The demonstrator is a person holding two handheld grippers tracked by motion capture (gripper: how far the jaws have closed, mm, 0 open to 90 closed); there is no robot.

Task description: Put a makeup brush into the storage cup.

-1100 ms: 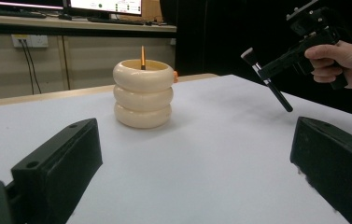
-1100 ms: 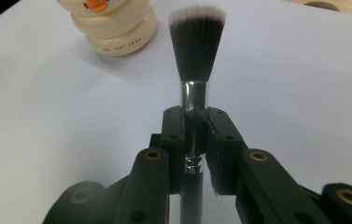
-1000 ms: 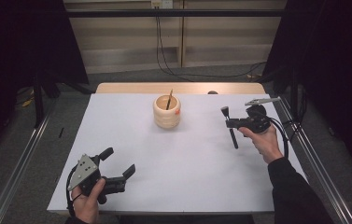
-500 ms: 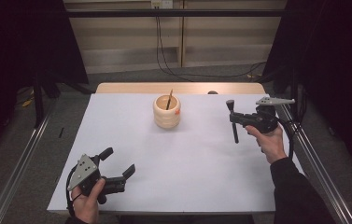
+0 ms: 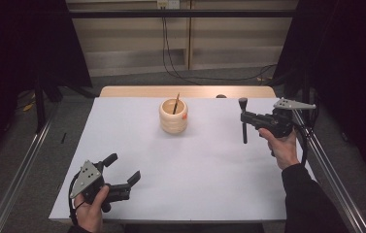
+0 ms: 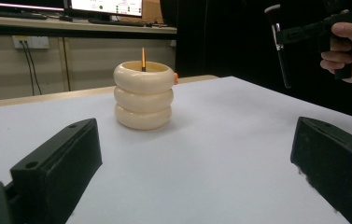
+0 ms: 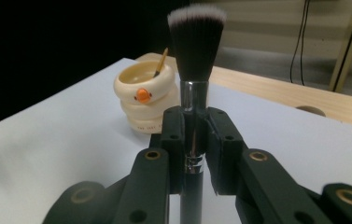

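A black makeup brush stands upright, bristles up, clamped in my right gripper above the right side of the table. In the right gripper view the jaws press on the brush's silver collar. A cream ringed holder with an orange duck bill stands mid-table at the back, a thin wooden stick leaning inside it. The holder lies ahead and to the left of the brush. My left gripper rests near the front left edge, jaws wide apart and empty, facing the holder.
A white sheet covers the table, with a wooden strip along its far edge. Metal rails run along both sides. Cables hang down the wall behind. A small dark round object lies at the far edge.
My right gripper has lifted the brush off the table and carried it slightly toward the back. The left gripper has stayed put.
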